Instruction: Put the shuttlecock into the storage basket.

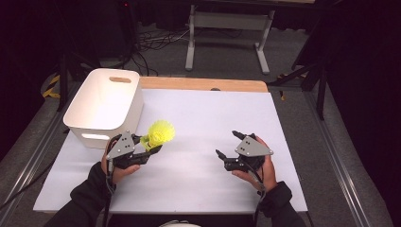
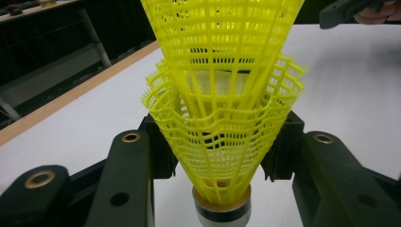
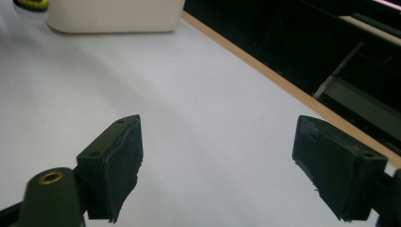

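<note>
Noting the layout from largest down: white desk [image 1: 198,142], then a white bin [image 1: 106,106] with a handle slot at its far left corner, then the two grippers, then the yellow shuttlecocks [image 1: 160,133].

Left gripper [image 1: 146,146]: jaws closed on the mesh skirt of the shuttlecocks, just off the bin's near right corner, apparently lifted off the desk. The left gripper view shows two nested, one skirt [image 2: 222,127] seated inside another, with a cork base [image 2: 222,210] banded in black at the bottom.

Right gripper [image 1: 227,146]: jaws spread wide, holding nothing, well apart from the left.

Handling judgement: very light; plastic lattice is springy and deforms under squeeze, so light pressure only. Cork base is the stiffer hold. The nested pair may slip apart.

No readable writing or brand anywhere.
</note>
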The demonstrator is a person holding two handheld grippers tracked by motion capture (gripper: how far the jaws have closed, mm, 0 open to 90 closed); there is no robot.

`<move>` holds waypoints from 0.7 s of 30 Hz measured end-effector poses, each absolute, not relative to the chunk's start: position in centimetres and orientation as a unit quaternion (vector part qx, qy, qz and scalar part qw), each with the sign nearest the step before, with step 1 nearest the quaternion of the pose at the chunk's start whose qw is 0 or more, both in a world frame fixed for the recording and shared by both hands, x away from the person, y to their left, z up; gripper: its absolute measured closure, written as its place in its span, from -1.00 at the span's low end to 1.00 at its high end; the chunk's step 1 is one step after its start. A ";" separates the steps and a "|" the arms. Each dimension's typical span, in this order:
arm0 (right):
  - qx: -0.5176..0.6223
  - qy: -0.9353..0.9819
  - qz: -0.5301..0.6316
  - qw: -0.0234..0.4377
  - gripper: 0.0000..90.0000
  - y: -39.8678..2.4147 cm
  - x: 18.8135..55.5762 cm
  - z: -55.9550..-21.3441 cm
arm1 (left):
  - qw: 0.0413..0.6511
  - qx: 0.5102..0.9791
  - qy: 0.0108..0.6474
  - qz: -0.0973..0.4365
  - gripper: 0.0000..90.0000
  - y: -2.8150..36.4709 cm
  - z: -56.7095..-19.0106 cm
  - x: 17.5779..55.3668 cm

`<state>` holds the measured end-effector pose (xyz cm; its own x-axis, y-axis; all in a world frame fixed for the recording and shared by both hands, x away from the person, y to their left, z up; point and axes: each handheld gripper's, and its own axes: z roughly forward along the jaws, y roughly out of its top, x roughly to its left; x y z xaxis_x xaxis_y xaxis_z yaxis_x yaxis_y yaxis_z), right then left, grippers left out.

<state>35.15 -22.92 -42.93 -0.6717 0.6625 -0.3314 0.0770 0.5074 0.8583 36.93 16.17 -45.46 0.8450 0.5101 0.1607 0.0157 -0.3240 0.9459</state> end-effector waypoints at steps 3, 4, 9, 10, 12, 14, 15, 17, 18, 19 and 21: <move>0.238 0.803 0.437 0.328 -0.59 -23.4 35.1 -43.8 | 0.556 0.783 0.168 0.224 0.24 16.3 -45.4 36.9; 0.238 0.804 0.435 0.328 -0.59 -23.5 35.0 -44.0 | 0.556 0.782 0.167 0.225 0.24 16.3 -45.4 36.9; 0.245 0.800 0.438 0.328 -0.61 -24.2 34.7 -44.8 | 0.554 0.783 0.170 0.227 0.24 16.6 -45.4 36.8; 0.247 0.800 0.438 0.329 -0.61 -24.3 34.7 -44.9 | 0.555 0.781 0.170 0.228 0.24 16.6 -45.3 36.8; 0.249 0.797 0.439 0.331 -0.61 -24.5 34.6 -45.1 | 0.555 0.781 0.171 0.229 0.24 16.8 -45.3 36.8; 0.253 0.794 0.446 0.327 -0.62 -24.8 34.6 -45.3 | 0.554 0.781 0.174 0.230 0.24 16.9 -45.3 36.8; 0.254 0.793 0.446 0.327 -0.63 -24.8 34.6 -45.4 | 0.554 0.781 0.173 0.231 0.24 17.0 -45.2 36.8; 0.255 0.792 0.447 0.329 -0.63 -24.8 34.6 -45.6 | 0.553 0.781 0.174 0.233 0.24 17.1 -45.2 36.8; 0.256 0.791 0.446 0.331 -0.63 -24.8 34.6 -45.6 | 0.555 0.780 0.174 0.232 0.24 17.1 -45.2 36.7; 0.255 0.790 0.448 0.332 -0.63 -24.8 34.6 -45.6 | 0.554 0.781 0.174 0.232 0.24 17.2 -45.1 36.7; 0.256 0.787 0.453 0.332 -0.63 -24.9 34.6 -45.6 | 0.554 0.780 0.174 0.233 0.24 17.3 -45.1 36.8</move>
<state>34.56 -24.90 -45.55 -0.6491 0.7031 -0.2906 0.1018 0.4588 0.8827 36.75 17.31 -45.09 0.8307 0.5295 0.1718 0.0127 -0.3265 0.9451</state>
